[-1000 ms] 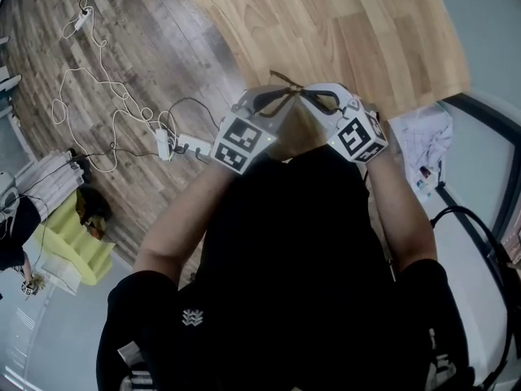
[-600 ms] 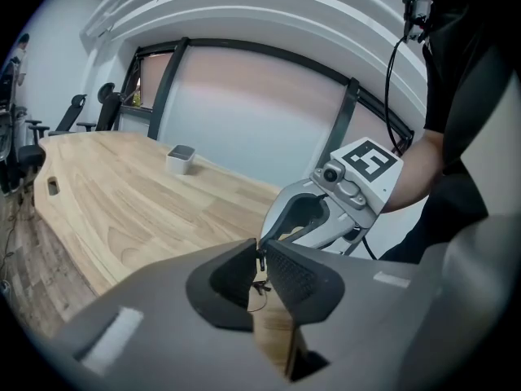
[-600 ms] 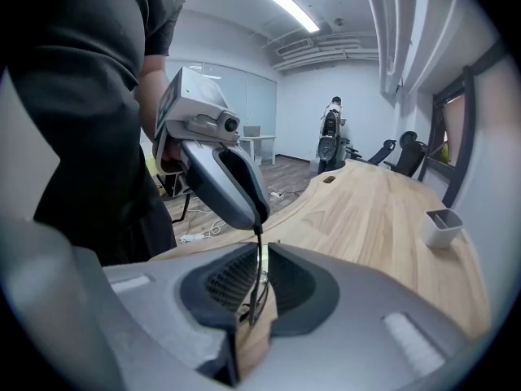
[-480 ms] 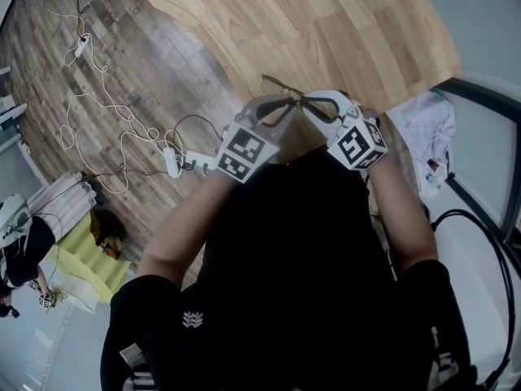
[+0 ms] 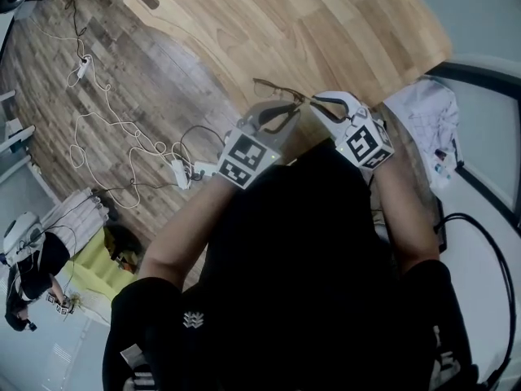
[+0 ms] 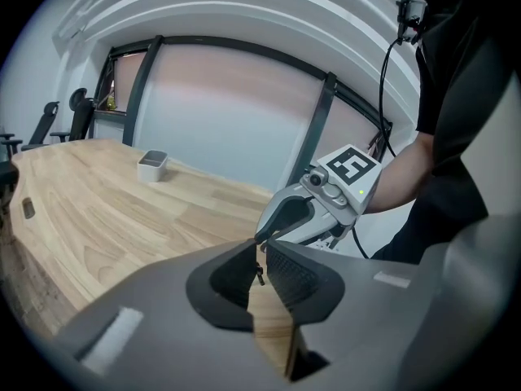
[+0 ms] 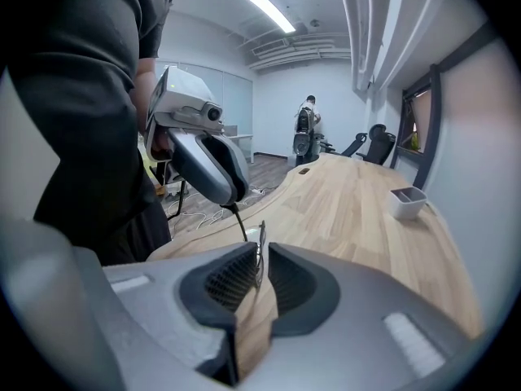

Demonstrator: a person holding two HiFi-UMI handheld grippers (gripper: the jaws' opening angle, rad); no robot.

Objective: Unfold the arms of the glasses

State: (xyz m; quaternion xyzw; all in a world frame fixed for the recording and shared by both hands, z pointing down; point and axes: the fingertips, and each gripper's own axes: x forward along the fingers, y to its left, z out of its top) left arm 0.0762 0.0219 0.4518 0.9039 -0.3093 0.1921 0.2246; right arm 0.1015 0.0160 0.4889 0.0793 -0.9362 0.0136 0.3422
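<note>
Thin wire-framed glasses (image 5: 281, 90) hang in the air above the near edge of the wooden table (image 5: 326, 23), between my two grippers. My left gripper (image 5: 281, 114) is shut on a thin dark part of the glasses (image 6: 260, 274), which sits in the narrow slit between its pads. My right gripper (image 5: 319, 106) faces it from the right, tip to tip. Its jaws have just been opening, and a fine wire of the frame (image 7: 260, 249) stands in their gap without the pads pressing on it. In the right gripper view a dark arm hangs from the left gripper's tip (image 7: 232, 200).
A small white container (image 6: 152, 165) stands far out on the table. White cables and a power strip (image 5: 183, 169) lie on the floor to the left. A white cloth (image 5: 423, 120) lies at the right. A person (image 7: 307, 129) and office chairs are far off.
Both grippers have shifted a little together with the glasses still between them, and the view has swung so more of the table shows. Their pose toward each other looks the same.
</note>
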